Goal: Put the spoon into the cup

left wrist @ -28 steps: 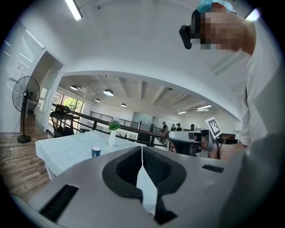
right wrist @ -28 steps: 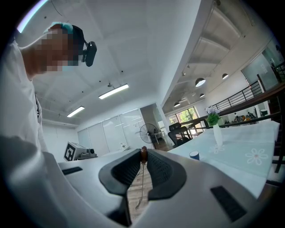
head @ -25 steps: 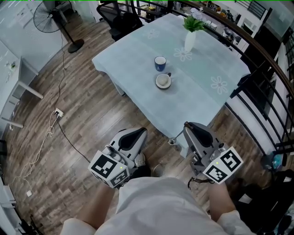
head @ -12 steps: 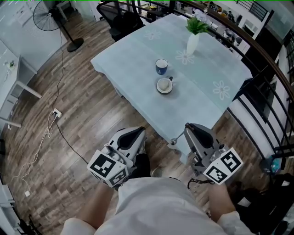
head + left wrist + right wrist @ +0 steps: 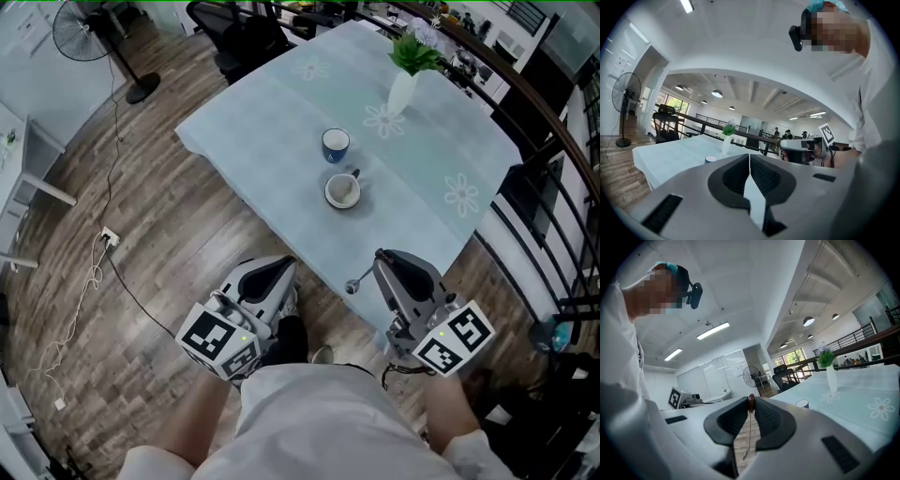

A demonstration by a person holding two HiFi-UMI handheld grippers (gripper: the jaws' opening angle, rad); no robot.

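In the head view, the left gripper and the right gripper are held low, side by side, before the near edge of the table. A small spoon sticks out to the left from the tip of the right gripper. Ahead of both grippers, on the table, a white cup stands nearer and a blue cup just behind it, well apart from the spoon. A vase with a green plant is farther, ahead of the right gripper. The left gripper view shows what the head view does not: the jaws of the left gripper are pressed together with nothing between them, and the blue cup is far ahead to the left. In the right gripper view, the right gripper pinches the brown end of the spoon, whose thin handle hangs down between the jaws.
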